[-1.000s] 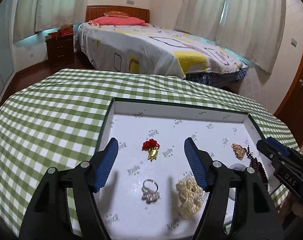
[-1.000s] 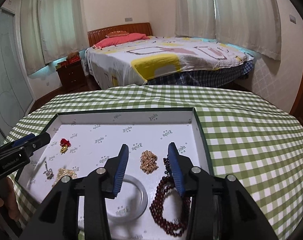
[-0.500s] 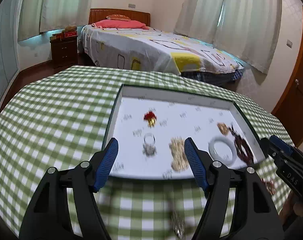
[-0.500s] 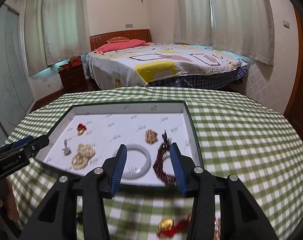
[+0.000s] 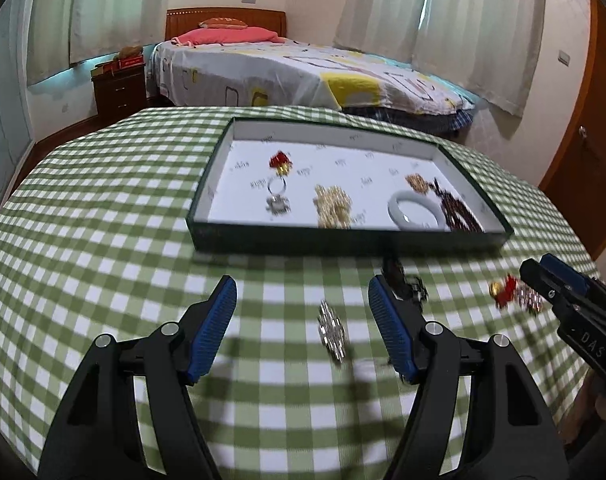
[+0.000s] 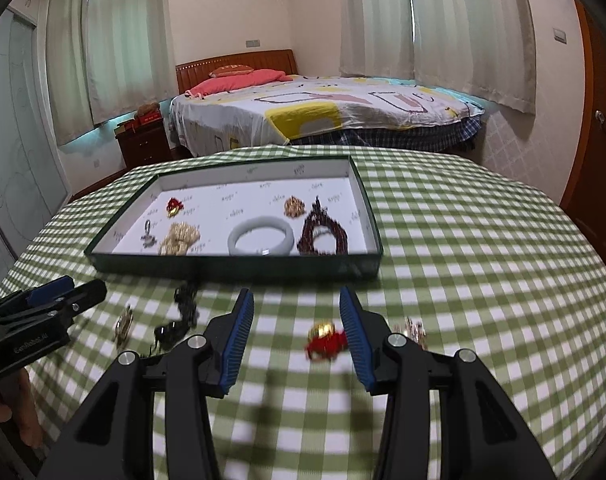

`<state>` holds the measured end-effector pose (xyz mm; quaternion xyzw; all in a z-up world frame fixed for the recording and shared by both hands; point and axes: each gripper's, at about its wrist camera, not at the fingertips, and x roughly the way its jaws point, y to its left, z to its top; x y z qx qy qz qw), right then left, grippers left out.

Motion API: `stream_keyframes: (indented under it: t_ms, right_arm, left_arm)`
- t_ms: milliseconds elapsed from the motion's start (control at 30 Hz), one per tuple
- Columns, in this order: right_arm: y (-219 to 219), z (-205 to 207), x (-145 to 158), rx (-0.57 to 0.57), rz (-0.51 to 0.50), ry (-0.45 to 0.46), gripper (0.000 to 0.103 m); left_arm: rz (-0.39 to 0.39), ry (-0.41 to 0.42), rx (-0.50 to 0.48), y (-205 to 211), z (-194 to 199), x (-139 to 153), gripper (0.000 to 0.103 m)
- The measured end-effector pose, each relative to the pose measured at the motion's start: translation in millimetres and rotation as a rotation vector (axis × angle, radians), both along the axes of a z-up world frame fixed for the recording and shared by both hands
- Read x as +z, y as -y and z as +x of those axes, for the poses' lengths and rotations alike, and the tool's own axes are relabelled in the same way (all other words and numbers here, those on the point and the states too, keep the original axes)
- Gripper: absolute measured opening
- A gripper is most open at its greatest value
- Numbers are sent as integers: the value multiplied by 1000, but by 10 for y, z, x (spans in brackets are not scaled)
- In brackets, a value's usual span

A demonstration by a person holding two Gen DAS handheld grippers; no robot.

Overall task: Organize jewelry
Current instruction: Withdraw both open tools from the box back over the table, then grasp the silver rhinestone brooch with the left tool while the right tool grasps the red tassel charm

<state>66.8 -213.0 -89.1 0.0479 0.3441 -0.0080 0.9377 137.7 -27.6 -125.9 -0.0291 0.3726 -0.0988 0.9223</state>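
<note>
A dark green tray (image 5: 343, 236) (image 6: 231, 262) with a white floor holds a red-gold charm (image 5: 280, 161), a silver ring (image 5: 277, 200), a gold bead cluster (image 5: 333, 210), a white bangle (image 6: 261, 236) and a dark red bead bracelet (image 6: 323, 230). On the checked cloth in front lie a silver brooch (image 5: 332, 330), a black piece (image 6: 183, 312), a red-gold charm (image 6: 325, 338) and a silver-pink piece (image 6: 413, 330). My left gripper (image 5: 303, 320) is open above the silver brooch. My right gripper (image 6: 297, 330) is open, and the loose red-gold charm lies by its right finger.
The round table (image 6: 483, 260) has a green checked cloth. Behind it stand a bed (image 6: 323, 112), a dark nightstand (image 6: 143, 144) and curtained windows. A brown door (image 5: 583, 120) is at the right.
Both grippers have pulled back from over the tray towards me. The loose pieces on the cloth in front of the tray have come into view. Both stayed open.
</note>
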Motion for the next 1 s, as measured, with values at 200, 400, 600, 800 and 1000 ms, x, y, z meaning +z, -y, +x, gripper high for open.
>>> stream_keyframes:
  t_ms: [200,400,600,800,1000]
  right_arm:
    - [36,-155,-72,-6,9,-8,45]
    - [77,-224,-119,-15,23,-10,45]
    - [96,-217,-154,-17,34,-15,45]
    - [97,-207,-191,-18,35,-28,45]
    - [106,-192,-219,-24,34,-41,45]
  left_arm:
    - [14,-31,-18,110,-61,-130,66]
    - [33,-63,-28,178,-24,-229,54]
    - [39,-92,-35,191,41,-286,46]
    - [46,-94,-52,179,80,-302,23]
    - [46,-92,-57,148,92,-295,13]
